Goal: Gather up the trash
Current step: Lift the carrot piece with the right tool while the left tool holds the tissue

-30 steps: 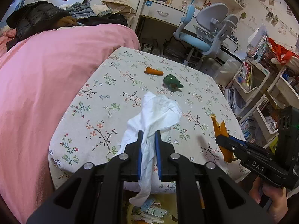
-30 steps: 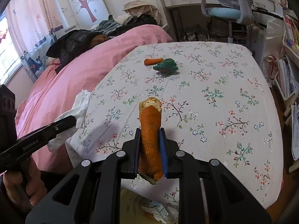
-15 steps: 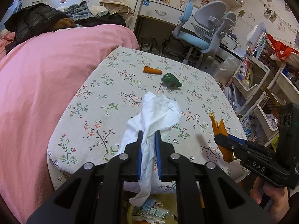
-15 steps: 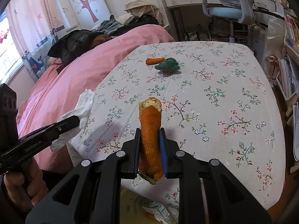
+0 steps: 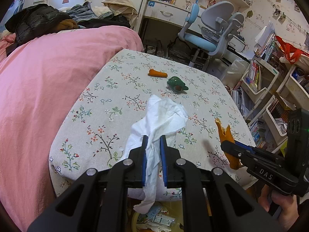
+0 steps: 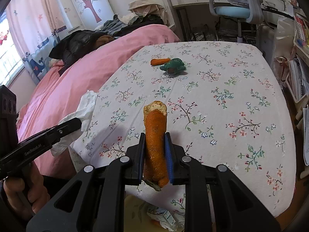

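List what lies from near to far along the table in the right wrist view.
Orange peel clamped in the right gripper → green toy → small orange piece → blue chair.

Bedroom. Table (image 5: 108, 116) under floral cloth, abutting bed with pink cover (image 5: 48, 73); clothes pile (image 5: 63, 17) behind. White desk (image 5: 168, 13), blue-grey chair (image 5: 210, 34), bookshelves (image 5: 270, 89) at right. Tree decal (image 6: 90, 2); curtained window (image 6: 7, 56), daylight.

White tissue (image 5: 160, 116), orange peel (image 6: 155, 133), floral tablecloth (image 6: 222, 104).
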A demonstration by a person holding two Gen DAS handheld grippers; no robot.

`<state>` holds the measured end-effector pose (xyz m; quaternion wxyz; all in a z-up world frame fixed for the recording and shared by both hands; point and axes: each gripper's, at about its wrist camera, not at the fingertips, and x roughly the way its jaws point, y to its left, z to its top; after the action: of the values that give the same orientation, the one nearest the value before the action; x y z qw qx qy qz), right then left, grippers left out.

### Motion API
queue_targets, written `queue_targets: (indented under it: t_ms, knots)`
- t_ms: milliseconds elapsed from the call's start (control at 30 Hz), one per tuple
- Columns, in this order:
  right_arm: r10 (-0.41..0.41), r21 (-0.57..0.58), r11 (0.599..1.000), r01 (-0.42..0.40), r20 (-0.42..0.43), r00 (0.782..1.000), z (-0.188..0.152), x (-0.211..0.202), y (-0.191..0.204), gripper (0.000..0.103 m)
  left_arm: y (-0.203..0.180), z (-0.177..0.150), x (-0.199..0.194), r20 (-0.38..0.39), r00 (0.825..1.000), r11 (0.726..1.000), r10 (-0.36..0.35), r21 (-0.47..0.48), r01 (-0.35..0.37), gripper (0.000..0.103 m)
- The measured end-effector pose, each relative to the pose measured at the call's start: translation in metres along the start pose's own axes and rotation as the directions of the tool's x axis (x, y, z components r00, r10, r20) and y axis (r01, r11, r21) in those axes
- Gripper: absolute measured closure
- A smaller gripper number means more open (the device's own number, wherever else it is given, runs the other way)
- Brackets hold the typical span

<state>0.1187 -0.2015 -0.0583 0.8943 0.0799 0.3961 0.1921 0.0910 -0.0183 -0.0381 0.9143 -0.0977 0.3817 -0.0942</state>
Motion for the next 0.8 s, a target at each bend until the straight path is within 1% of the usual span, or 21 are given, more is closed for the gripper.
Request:
queue_targets:
  t_ms: [800]
  knots:
    - [0.012,0.003,1.0,-0.012,-0.016,1.0,-0.0101,0.0046,0.0027,0.085,-0.0001,0.0,-0.0005,0.002,1.0,1.0,0.005,0.0,-0.005,0.09]
